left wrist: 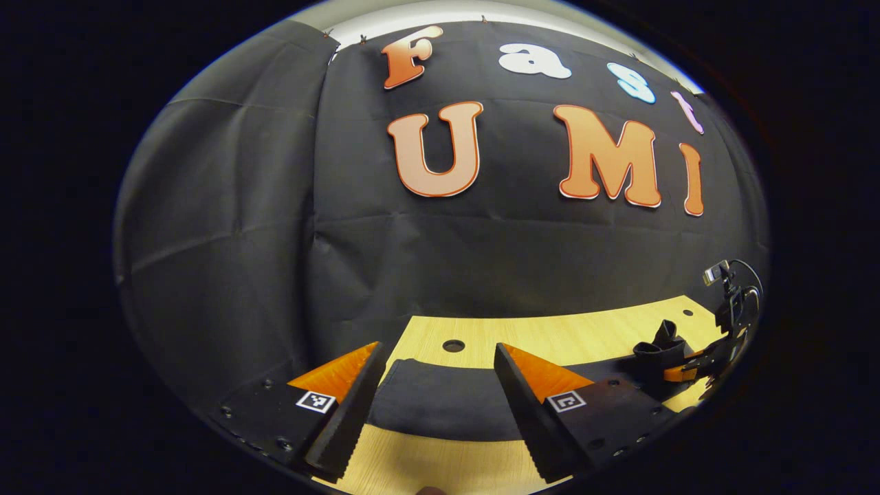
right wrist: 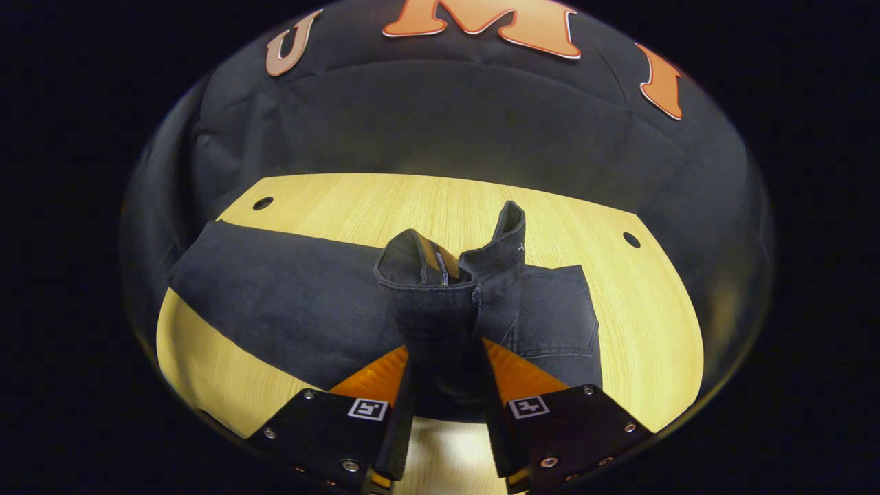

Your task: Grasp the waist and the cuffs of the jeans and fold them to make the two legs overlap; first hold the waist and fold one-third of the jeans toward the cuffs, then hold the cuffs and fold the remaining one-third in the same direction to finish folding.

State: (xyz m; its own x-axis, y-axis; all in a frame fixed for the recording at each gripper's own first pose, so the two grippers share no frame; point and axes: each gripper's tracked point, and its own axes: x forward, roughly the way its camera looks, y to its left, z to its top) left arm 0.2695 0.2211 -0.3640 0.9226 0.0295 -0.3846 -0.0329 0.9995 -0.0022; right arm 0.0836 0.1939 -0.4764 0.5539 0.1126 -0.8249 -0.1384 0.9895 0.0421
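Here the dark jeans (right wrist: 289, 295) lie flat across the wooden desk (right wrist: 426, 206), stretched from left to right, with a back pocket (right wrist: 553, 313) showing at the right end. In the right gripper view, the right hand-held gripper (right wrist: 445, 375) has both fingers pressed on a bunched fold of the waist (right wrist: 440, 289), which stands up off the desk in a crumpled peak just beyond the fingertips. In the left gripper view, the left hand-held gripper (left wrist: 430, 399) hangs with its jaws spread wide and nothing between them, just above the near edge of the jeans (left wrist: 440, 405) at their left end. Far to the right in that view, the other hand-held gripper (left wrist: 687, 371) grips the raised denim. Round holes mark the desk's far corners.
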